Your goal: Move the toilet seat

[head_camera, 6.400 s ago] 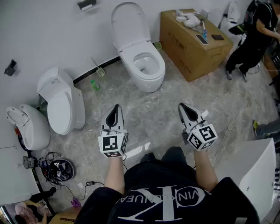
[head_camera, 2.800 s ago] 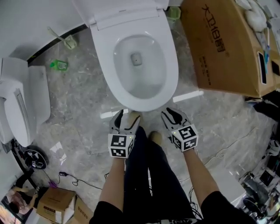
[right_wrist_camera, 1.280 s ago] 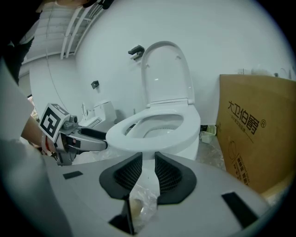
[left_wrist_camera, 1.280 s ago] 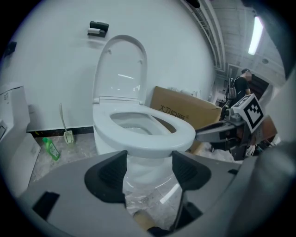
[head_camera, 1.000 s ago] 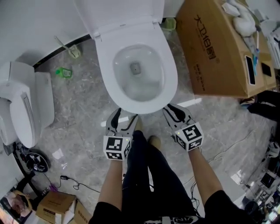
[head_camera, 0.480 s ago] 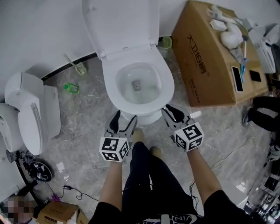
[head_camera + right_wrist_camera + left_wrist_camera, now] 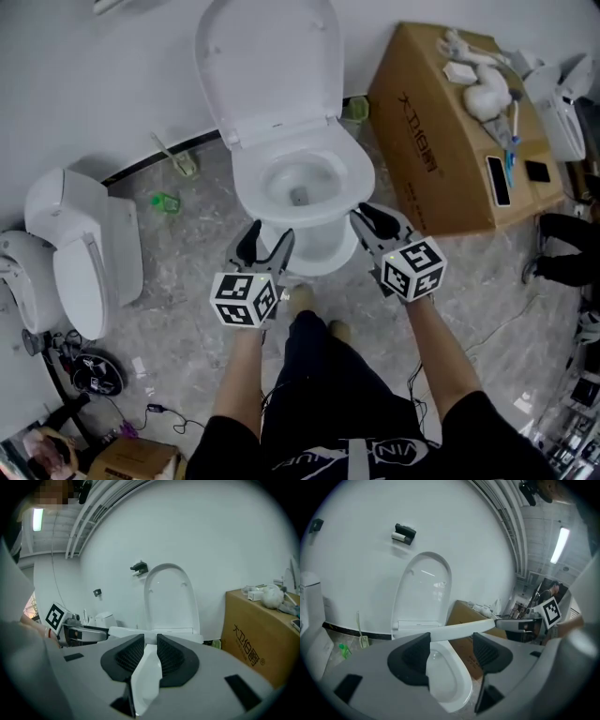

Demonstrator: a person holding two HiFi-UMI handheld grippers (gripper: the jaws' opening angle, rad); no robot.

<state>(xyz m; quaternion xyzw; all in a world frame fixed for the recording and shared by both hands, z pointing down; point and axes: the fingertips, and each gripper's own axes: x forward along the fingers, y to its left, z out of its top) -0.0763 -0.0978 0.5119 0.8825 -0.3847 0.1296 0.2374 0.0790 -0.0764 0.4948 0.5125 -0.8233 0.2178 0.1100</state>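
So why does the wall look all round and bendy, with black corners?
Left gripper view: the wide lens bulges the wall and blackens the corners, and the ceiling lamp glares. Right gripper view: same bulge. Head view: straighter lines, even light.

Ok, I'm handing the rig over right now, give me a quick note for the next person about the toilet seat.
Left gripper: jaws wide apart, just been closing a little; seat edge crosses their tips, no pinch seen.
Right gripper: jaws a narrow gap apart at the seat's front; grip unclear.
Seat: front raised off the bowl, spanning both grippers. Lid upright against the wall.
Done: seat partly lifted.
To do: probably swing it up to the lid, both sides level.
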